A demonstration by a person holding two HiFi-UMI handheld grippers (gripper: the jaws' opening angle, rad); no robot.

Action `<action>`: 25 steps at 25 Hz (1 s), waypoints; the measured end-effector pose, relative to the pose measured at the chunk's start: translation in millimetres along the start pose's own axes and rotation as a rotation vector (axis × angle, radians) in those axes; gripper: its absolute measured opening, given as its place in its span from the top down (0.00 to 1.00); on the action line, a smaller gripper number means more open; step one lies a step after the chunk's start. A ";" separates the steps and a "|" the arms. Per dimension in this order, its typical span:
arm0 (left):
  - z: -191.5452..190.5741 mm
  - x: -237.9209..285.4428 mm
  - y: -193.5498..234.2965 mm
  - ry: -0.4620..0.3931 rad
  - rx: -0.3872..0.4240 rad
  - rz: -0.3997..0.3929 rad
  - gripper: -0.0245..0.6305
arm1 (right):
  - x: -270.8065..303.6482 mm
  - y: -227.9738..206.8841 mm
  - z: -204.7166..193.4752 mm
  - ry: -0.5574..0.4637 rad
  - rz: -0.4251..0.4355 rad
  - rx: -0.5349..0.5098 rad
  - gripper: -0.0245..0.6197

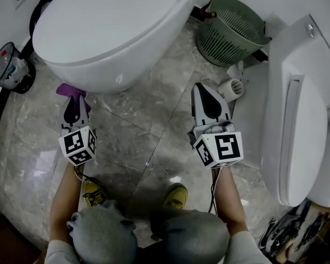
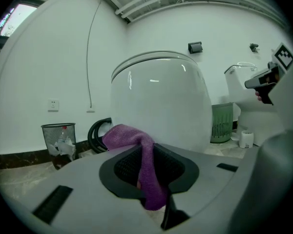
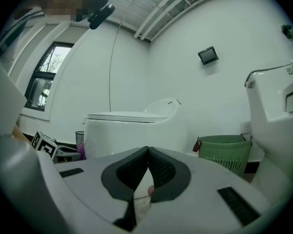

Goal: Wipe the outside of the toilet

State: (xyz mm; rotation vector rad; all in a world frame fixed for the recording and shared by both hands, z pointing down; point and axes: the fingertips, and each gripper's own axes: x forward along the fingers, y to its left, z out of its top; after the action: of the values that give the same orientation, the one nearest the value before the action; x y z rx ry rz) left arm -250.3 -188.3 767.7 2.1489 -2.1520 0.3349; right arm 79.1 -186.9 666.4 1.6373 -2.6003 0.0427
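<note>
- Down by the marble floor (image 1: 137, 131), in front of the toilet (image 1: 110, 32), the left gripper (image 1: 72, 100) is pinching a purple cloth (image 1: 70, 90). Its jaws are closed on the fabric, with a bunched wad poking past the tips and a tail hanging down between them.
- That wad is sitting near the bowl's lower front wall (no view is showing actual contact).
- Off to the side, the right gripper (image 3: 147, 152) is idling. Its jaws are meeting tip to tip with nothing between them, and it is pointing towards the toilet's side, with the green basket (image 1: 231, 32) off to its right.
- Bringing the cloth onto the bowl is, I judge, the step in hand, and wiping is not yet looking under way.
- Doing it well is probably calling for several things:
  - offering the soft wad rather than the hard jaw tips;
  - pressing lightly;
  - following the curve in overlapping passes from under the rim down to the base;
  - gripping firmly enough that the fabric is not dragging free.
- One risk: the loose tail could be trailing across the floor and picking up dirt.
- Left of the toilet, a black mesh waste bin (image 1: 8, 67) is holding crumpled rubbish (something red is showing among it).
- The basket is tilting against the wall and looking empty, as far as its inside is showing.
</note>
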 end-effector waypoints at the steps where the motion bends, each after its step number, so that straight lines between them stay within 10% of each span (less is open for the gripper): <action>1: -1.4 -1.7 -6.1 0.001 0.006 -0.018 0.83 | -0.3 -0.6 -0.8 0.002 -0.001 -0.001 0.95; 25: -6.2 7.6 -140.1 -0.033 0.095 -0.301 0.83 | -14.1 -23.2 -14.8 0.030 -0.052 -0.006 0.95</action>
State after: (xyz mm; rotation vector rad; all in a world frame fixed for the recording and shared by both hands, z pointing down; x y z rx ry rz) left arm -111.5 -193.2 788.8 2.5007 -1.8210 0.3847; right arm 106.7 -183.4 679.9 1.6883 -2.5319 0.0570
